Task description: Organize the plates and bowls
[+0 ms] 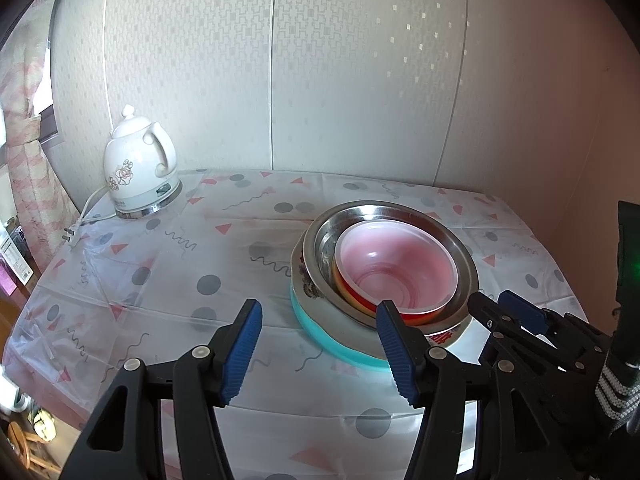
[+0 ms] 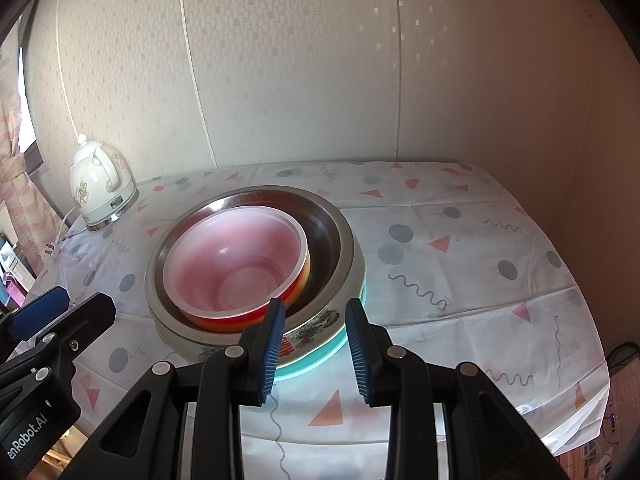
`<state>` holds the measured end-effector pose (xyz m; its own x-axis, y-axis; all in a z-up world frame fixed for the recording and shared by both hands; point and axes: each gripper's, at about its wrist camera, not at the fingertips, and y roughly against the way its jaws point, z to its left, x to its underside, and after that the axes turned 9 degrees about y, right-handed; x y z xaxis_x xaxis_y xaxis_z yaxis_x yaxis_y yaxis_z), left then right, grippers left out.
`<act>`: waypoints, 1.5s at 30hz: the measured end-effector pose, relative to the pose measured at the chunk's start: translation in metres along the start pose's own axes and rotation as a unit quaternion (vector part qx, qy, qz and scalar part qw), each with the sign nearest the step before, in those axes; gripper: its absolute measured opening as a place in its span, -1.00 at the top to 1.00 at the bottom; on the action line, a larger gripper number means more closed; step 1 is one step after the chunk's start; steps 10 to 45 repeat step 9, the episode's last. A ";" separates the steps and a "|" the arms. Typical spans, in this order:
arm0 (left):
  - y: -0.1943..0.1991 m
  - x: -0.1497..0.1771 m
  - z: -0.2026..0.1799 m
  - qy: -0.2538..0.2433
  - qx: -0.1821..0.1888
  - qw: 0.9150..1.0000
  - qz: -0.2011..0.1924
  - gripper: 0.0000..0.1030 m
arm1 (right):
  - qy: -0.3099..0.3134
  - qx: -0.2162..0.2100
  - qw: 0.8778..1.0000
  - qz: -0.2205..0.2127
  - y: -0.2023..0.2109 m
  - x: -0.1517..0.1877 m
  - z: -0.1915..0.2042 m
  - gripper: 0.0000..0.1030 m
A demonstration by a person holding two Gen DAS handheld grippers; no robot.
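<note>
Showing the nested stack near completion: a red plastic bowl (image 2: 236, 268) sits inside a steel bowl (image 2: 328, 236), which rests on a patterned ceramic plate (image 2: 316, 326) over a turquoise plate (image 2: 344, 344), all on the patterned tablecloth (image 2: 460, 280) at centre frame in the right wrist view and right of centre in the left wrist view. The left gripper (image 1: 320, 352) stands about half open and empty, its right pad in front of the stack's near rim, contact not discernible. The right gripper (image 2: 316, 352) is narrowly parted, nothing between its pads, just before the plates' near edge. A white kettle (image 1: 138, 168) stands at upper left, well apart. Judged from this layout, stacking appears done; the red bowl lies off-centre, so the next move, if any, calls for nudging it or withdrawing both grippers.
</note>
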<state>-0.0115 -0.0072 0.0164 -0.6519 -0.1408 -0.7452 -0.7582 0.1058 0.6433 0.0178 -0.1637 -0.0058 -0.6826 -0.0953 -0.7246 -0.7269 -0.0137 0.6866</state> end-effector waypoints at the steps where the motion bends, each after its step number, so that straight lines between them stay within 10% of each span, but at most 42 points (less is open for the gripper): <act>1: 0.000 0.000 0.000 0.001 0.004 1.000 0.000 -0.17 | 0.000 0.000 1.000 0.001 0.000 0.000 0.000 0.39; 45: 0.001 -0.001 0.002 0.003 0.012 1.000 -0.016 -0.17 | -0.017 -0.010 1.000 -0.015 0.003 -0.004 -0.010 0.39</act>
